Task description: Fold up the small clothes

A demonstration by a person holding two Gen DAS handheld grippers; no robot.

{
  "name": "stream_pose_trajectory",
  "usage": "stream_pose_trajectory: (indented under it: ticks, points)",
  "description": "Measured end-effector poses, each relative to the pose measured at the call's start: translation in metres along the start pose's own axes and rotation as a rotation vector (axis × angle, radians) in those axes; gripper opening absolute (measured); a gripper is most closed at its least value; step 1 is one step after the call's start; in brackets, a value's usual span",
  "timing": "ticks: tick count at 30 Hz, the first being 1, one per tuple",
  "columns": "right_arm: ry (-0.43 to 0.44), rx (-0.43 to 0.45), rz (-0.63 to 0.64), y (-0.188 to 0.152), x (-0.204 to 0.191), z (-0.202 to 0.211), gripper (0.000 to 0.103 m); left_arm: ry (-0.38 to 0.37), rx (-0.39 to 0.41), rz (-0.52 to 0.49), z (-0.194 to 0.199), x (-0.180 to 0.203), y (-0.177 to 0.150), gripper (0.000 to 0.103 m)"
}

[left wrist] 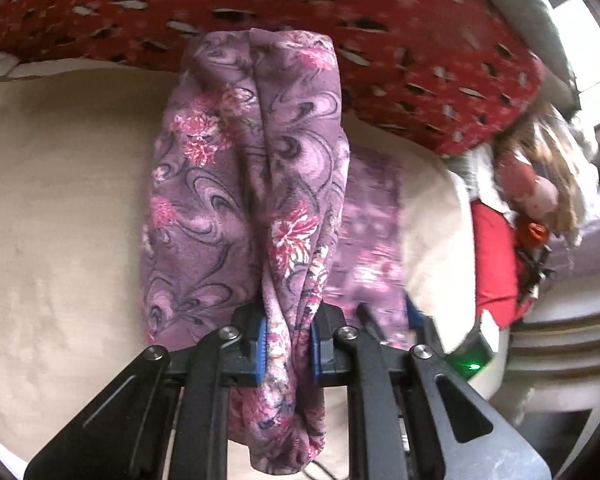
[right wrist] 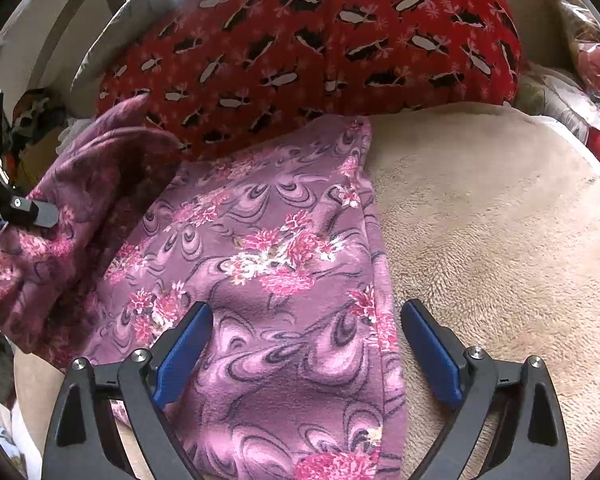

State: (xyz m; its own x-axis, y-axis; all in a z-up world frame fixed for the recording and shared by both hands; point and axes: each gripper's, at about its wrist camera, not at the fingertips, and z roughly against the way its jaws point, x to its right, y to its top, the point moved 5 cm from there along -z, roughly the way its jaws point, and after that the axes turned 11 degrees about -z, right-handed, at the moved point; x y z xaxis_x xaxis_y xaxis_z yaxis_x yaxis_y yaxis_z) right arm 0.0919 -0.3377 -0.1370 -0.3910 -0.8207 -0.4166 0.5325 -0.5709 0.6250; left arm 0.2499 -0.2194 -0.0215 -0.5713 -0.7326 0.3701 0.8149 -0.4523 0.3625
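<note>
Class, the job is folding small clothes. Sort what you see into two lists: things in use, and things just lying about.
In use:
purple floral fleece garment
left gripper, shut on it
right gripper, open above it
beige plush blanket underneath

Lying about:
red patterned fleece cloth
plain red fabric

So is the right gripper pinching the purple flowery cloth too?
No, the right gripper has its blue pads wide apart over the purple flowery cloth, not squeezing it.
</note>
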Motion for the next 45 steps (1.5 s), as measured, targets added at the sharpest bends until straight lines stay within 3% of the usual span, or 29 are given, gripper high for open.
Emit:
stream_pose_trajectory:
  ticks: [11, 17, 21, 25, 27, 29, 30, 33, 36, 37, 38, 39, 43, 45]
  points:
    - [0.04, 0.005, -0.028, 0.002, 0.003, 0.004, 0.096, -0.168, -0.087, 0.06, -0.067, 0.046, 0.016, 0.013]
    - [0.052, 0.007, -0.037, 0.003, 0.003, 0.006, 0.096, -0.197, -0.127, 0.092, -0.093, 0.047, 0.007, 0.013]
    - [0.059, 0.001, -0.045, 0.004, 0.004, 0.007, 0.096, -0.254, -0.11, 0.134, -0.076, 0.034, -0.002, 0.025]
    - [0.099, -0.052, -0.115, 0.014, 0.013, 0.016, 0.093, -0.229, -0.015, 0.109, -0.032, 0.01, -0.008, 0.042]
    - [0.099, -0.014, -0.201, 0.028, 0.026, 0.033, 0.093, -0.156, 0.071, 0.105, -0.006, -0.016, -0.009, 0.057]
    - [0.128, 0.033, -0.252, 0.042, 0.031, 0.046, 0.096, -0.052, 0.095, 0.114, -0.003, -0.041, -0.011, 0.059]
    - [0.168, 0.03, -0.271, 0.053, 0.027, 0.048, 0.096, -0.036, 0.084, 0.12, -0.006, -0.048, -0.012, 0.059]
    - [0.229, -0.052, -0.247, 0.065, 0.0, 0.029, 0.096, -0.063, 0.052, 0.185, -0.022, -0.066, -0.023, 0.059]
    - [0.224, -0.176, -0.182, 0.058, -0.031, -0.009, 0.093, -0.097, 0.033, 0.223, -0.038, -0.071, -0.033, 0.059]
    - [0.216, -0.216, -0.16, 0.052, -0.039, -0.019, 0.083, -0.11, 0.028, 0.234, -0.04, -0.07, -0.036, 0.059]
    - [0.199, -0.241, -0.119, 0.048, -0.047, -0.027, 0.035, -0.128, 0.024, 0.243, -0.041, -0.071, -0.038, 0.059]
    - [0.214, -0.274, -0.078, 0.044, -0.055, -0.032, 0.012, -0.138, 0.024, 0.243, -0.038, -0.071, -0.038, 0.059]
    - [0.297, -0.124, -0.042, 0.062, -0.054, 0.014, 0.013, -0.108, 0.077, 0.186, -0.019, -0.064, -0.039, 0.059]
    - [0.25, -0.071, -0.05, 0.066, -0.035, 0.026, 0.013, -0.062, 0.085, 0.158, -0.018, -0.061, -0.042, 0.065]
